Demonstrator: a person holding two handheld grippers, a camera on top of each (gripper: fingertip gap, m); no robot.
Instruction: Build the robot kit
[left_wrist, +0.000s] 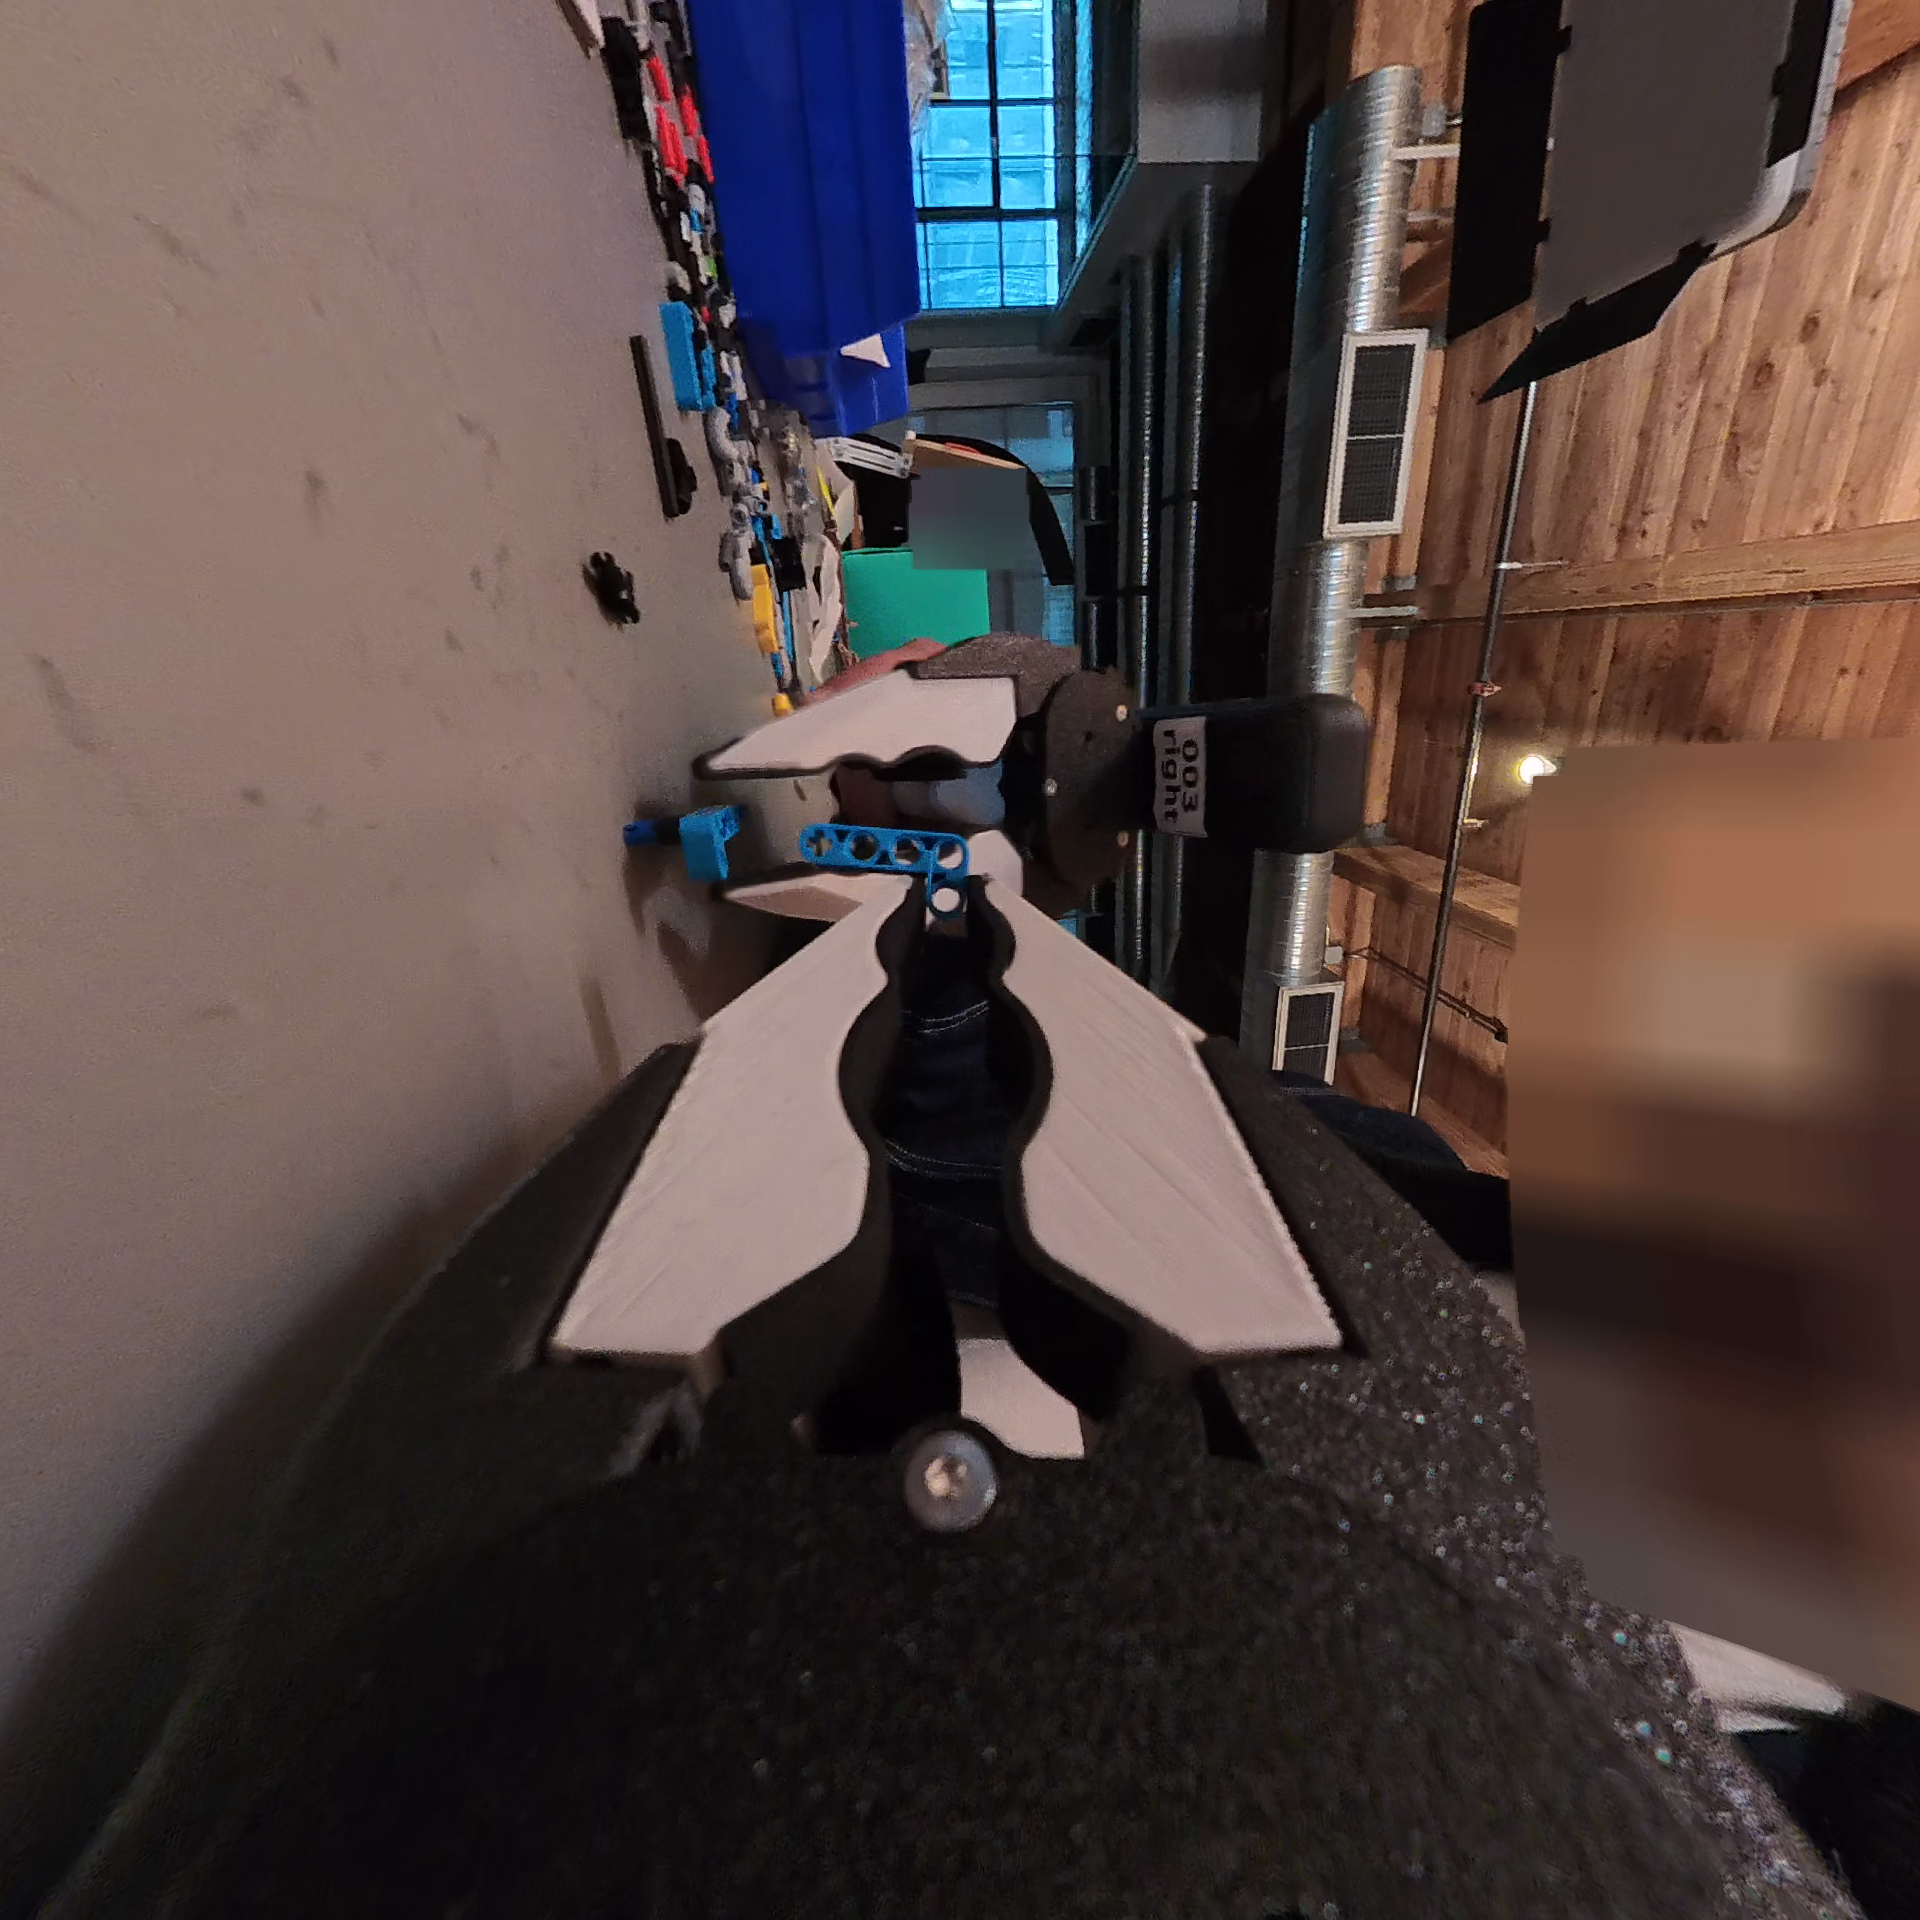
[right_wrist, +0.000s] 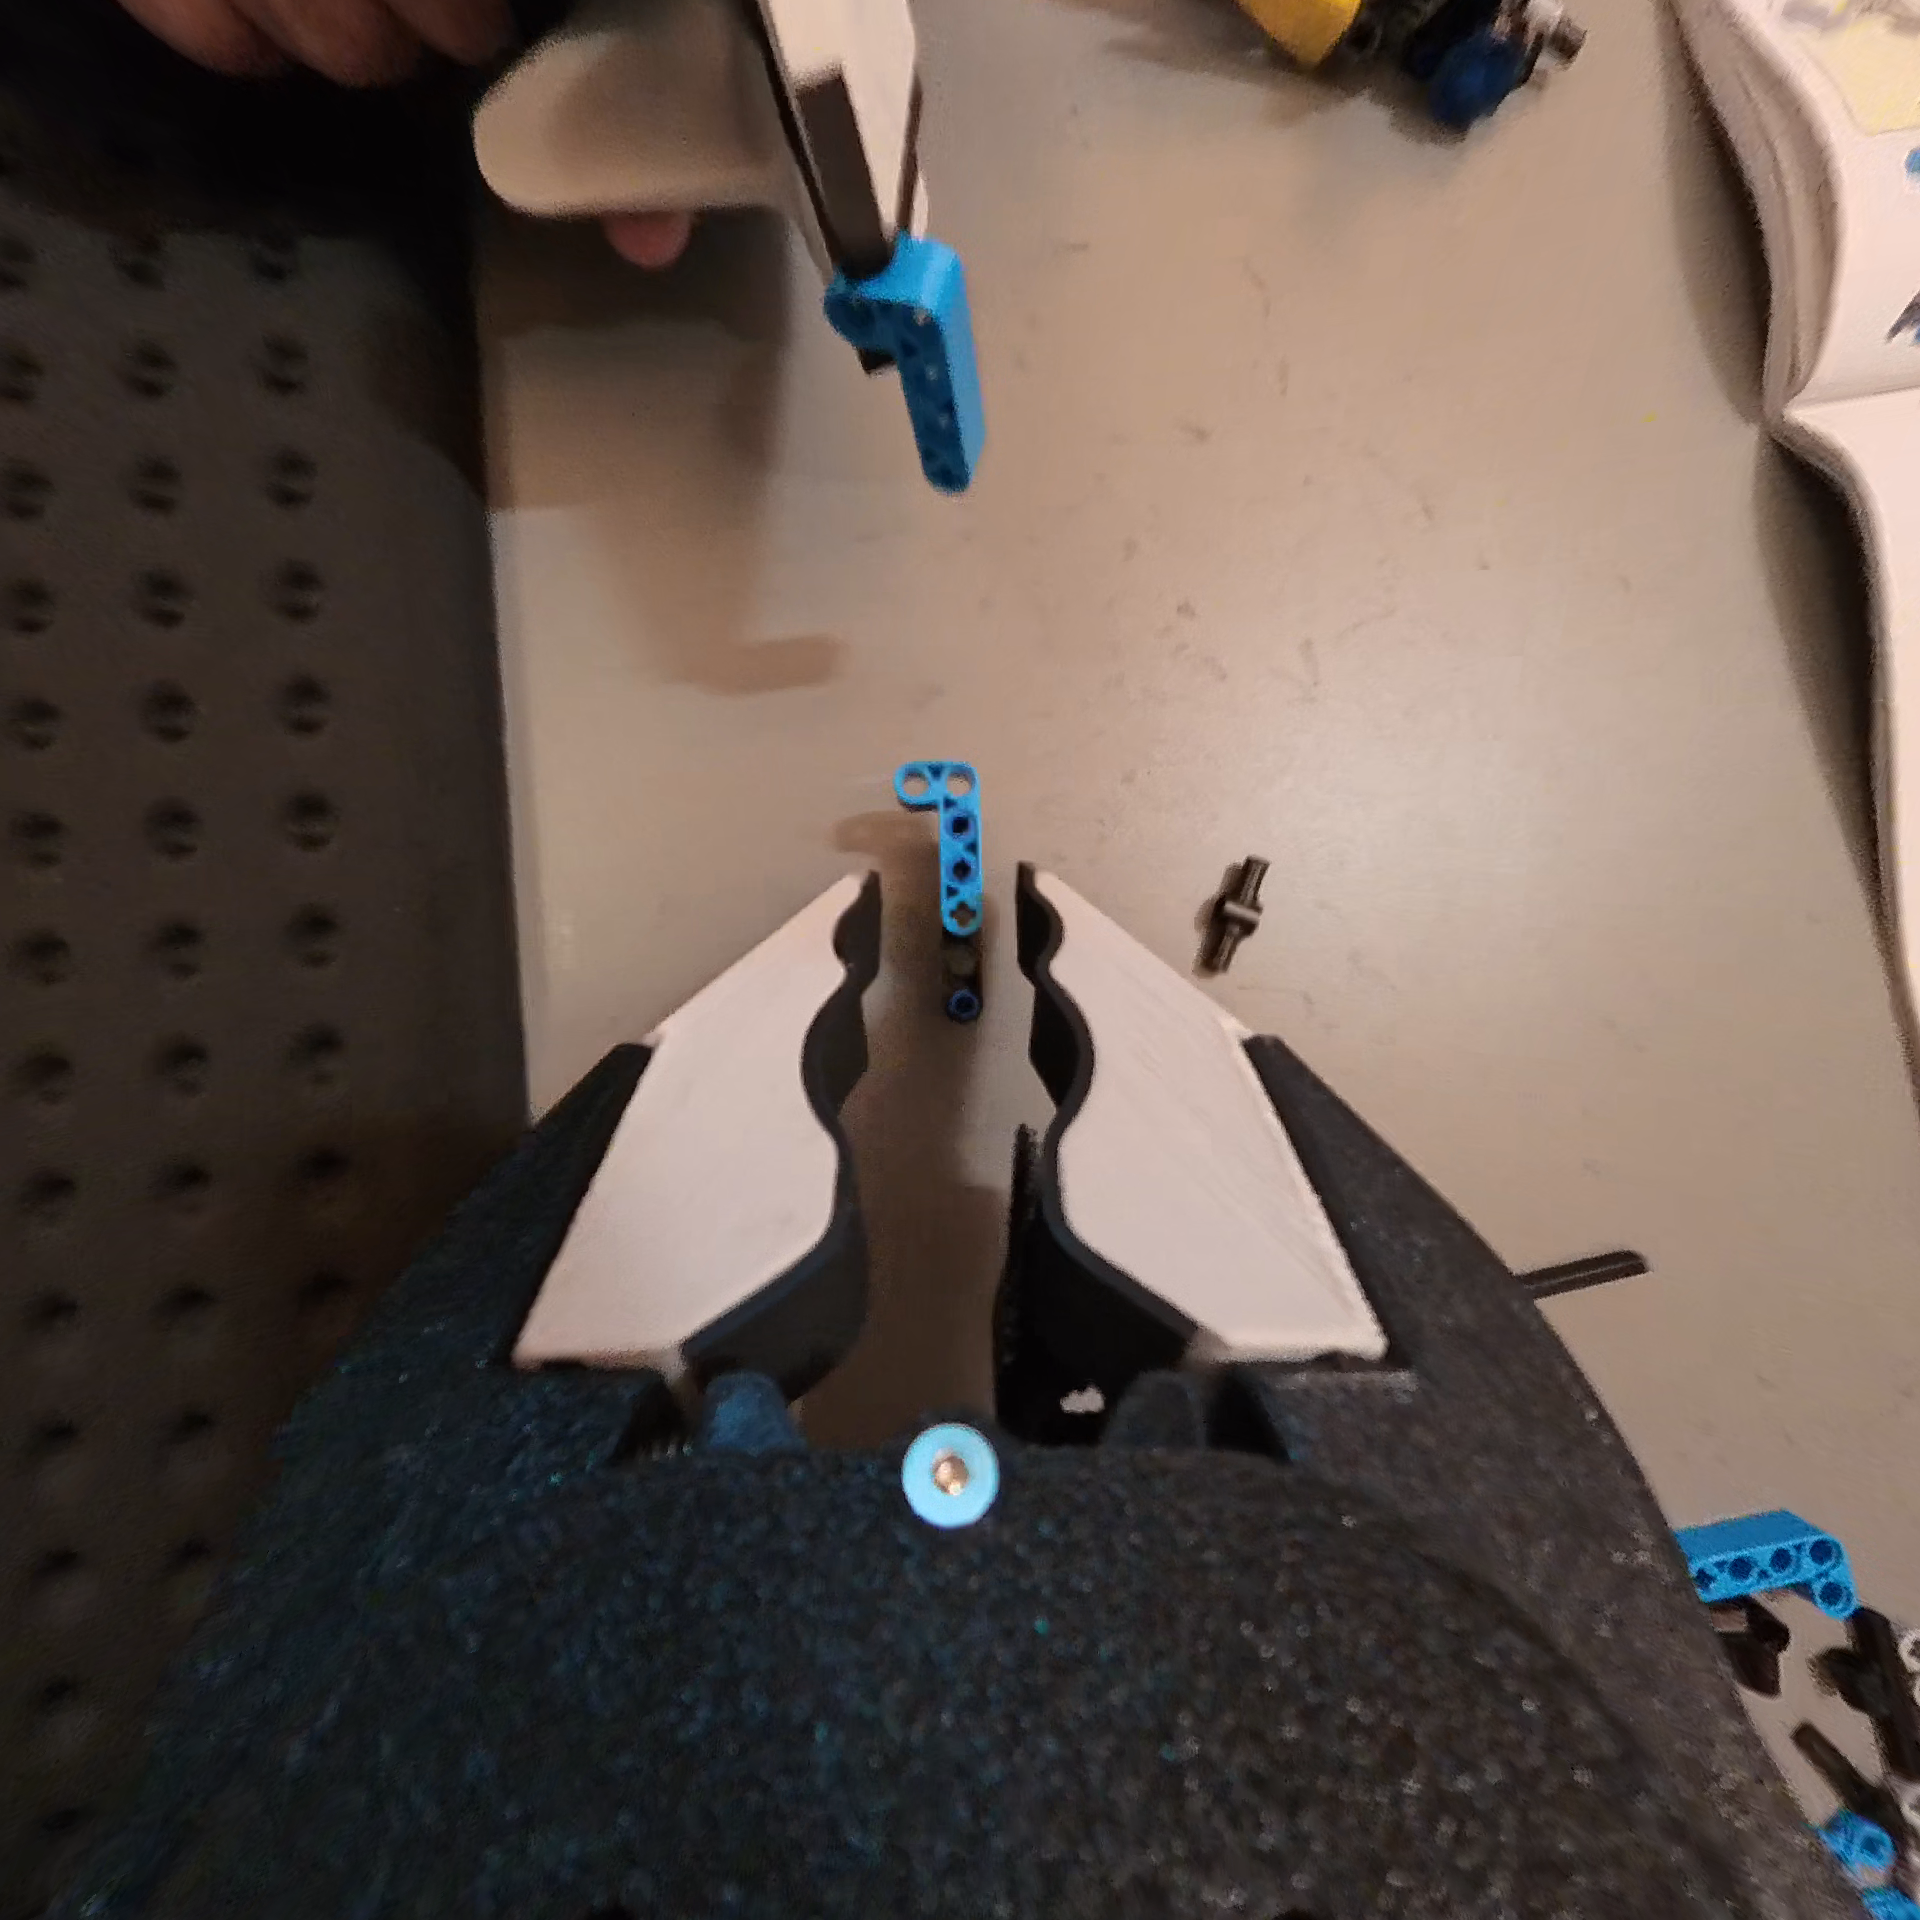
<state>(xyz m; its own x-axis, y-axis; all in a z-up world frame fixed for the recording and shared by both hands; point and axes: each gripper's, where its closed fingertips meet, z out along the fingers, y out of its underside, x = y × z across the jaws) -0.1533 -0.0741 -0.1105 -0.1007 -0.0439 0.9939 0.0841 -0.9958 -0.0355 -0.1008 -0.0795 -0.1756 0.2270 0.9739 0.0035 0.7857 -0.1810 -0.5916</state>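
Observation:
My left gripper (left_wrist: 948, 896) is shut on the short leg of a blue L-shaped beam (left_wrist: 883, 847) and holds it above the beige table (left_wrist: 260, 623). The right wrist view shows this gripper (right_wrist: 868, 260) and its beam (right_wrist: 930, 364) at the top. My right gripper (right_wrist: 948, 878) is open and points down at the table. A second blue L-shaped beam (right_wrist: 948, 842), with a black and a blue pin behind it, lies between its fingertips, which do not touch it. In the left wrist view the right gripper (left_wrist: 717, 831) straddles that blue piece (left_wrist: 712, 840).
A black perforated mat (right_wrist: 208, 727) lies left of the right gripper. A black pin (right_wrist: 1231, 914), a black axle (right_wrist: 1590, 1268), another blue beam (right_wrist: 1766, 1569) and an open booklet (right_wrist: 1818, 260) lie to its right. Blue bins (left_wrist: 810, 156) and several loose parts stand farther along the table.

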